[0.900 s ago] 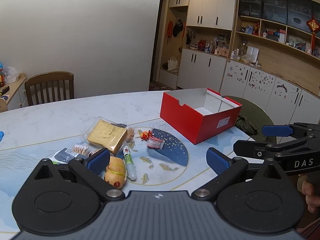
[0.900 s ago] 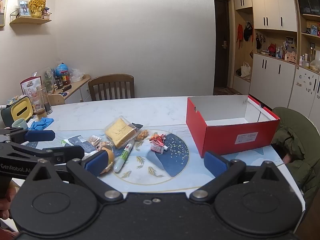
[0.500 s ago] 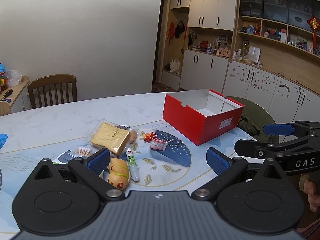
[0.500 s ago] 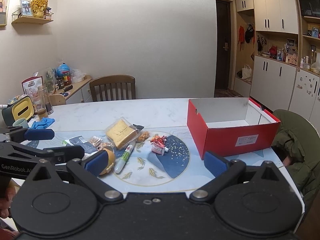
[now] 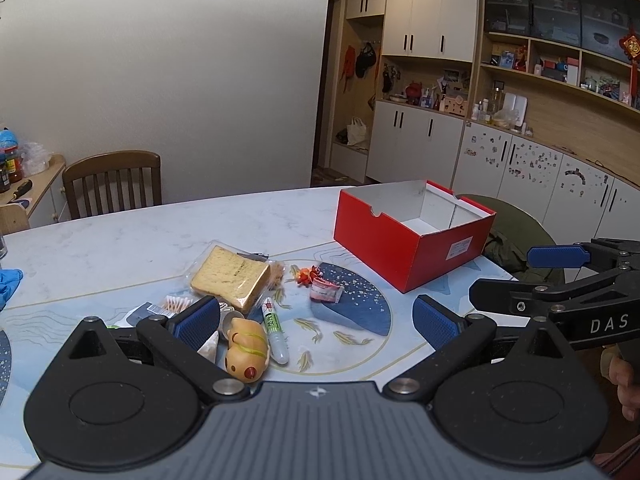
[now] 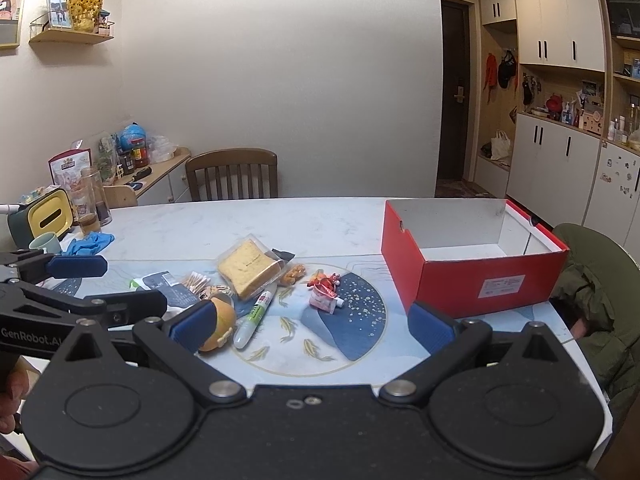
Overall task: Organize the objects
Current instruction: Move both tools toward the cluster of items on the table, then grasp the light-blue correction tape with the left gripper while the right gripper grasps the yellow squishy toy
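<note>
An open red box (image 5: 404, 248) (image 6: 476, 276) stands empty on the table's right side. Left of it lies a heap: wrapped bread (image 5: 230, 276) (image 6: 248, 266), a white-green tube (image 5: 274, 328) (image 6: 256, 314), an orange toy (image 5: 246, 350) (image 6: 220, 320), a small red figure (image 5: 306, 274) (image 6: 322, 279), a pink packet (image 5: 326, 292) (image 6: 324, 300), cotton swabs (image 5: 176, 303) (image 6: 196, 279). My left gripper (image 5: 316, 320) is open and empty above the near edge. My right gripper (image 6: 312, 324) is open and empty to its right.
A wooden chair (image 6: 232, 174) stands at the far side. A green coat (image 6: 592, 280) hangs on a chair right of the box. Cups, a glass bottle (image 6: 94, 204) and a blue cloth (image 6: 90, 242) sit at the table's far left.
Both grippers have drawn back and risen a little, so the heap and box sit slightly farther off. Both stay open and empty.
</note>
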### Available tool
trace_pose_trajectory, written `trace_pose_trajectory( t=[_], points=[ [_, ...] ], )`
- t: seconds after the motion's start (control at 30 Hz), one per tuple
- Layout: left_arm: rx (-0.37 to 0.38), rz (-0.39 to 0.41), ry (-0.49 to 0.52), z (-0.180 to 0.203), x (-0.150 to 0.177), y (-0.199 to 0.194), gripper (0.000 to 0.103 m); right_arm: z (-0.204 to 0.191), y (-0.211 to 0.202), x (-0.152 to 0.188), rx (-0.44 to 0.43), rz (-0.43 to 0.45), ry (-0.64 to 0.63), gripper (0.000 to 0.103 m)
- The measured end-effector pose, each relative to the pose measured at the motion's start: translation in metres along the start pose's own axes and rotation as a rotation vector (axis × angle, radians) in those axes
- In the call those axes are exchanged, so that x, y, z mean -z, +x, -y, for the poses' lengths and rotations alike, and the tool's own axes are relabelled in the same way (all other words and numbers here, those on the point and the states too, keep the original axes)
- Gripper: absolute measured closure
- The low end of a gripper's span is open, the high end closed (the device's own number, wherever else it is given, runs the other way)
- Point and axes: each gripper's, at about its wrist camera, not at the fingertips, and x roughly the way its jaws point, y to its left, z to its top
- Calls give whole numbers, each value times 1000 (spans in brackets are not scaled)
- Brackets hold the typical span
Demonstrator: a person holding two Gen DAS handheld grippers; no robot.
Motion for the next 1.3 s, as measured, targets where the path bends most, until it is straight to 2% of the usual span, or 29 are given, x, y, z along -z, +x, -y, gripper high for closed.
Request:
trace_pose_trajectory(
  t=[0.6, 0.77, 0.97, 1.3],
  points=[
    [-44, -63, -28, -24, -2, 24, 0, -4, 39, -10, -32, -56, -19, 1],
    [-74, -82, -25, -36, 2, 36, 0, -4, 63, -13, -72, -99, 4, 7],
    [-99, -152, -22, -56, 22, 55, 0, -17, 94, -12, -110, -165, -21, 7],
    [-125, -251, 39, -67, 69, 86, 0, -40, 139, -4, -152, -257, -51, 7]
  ],
)
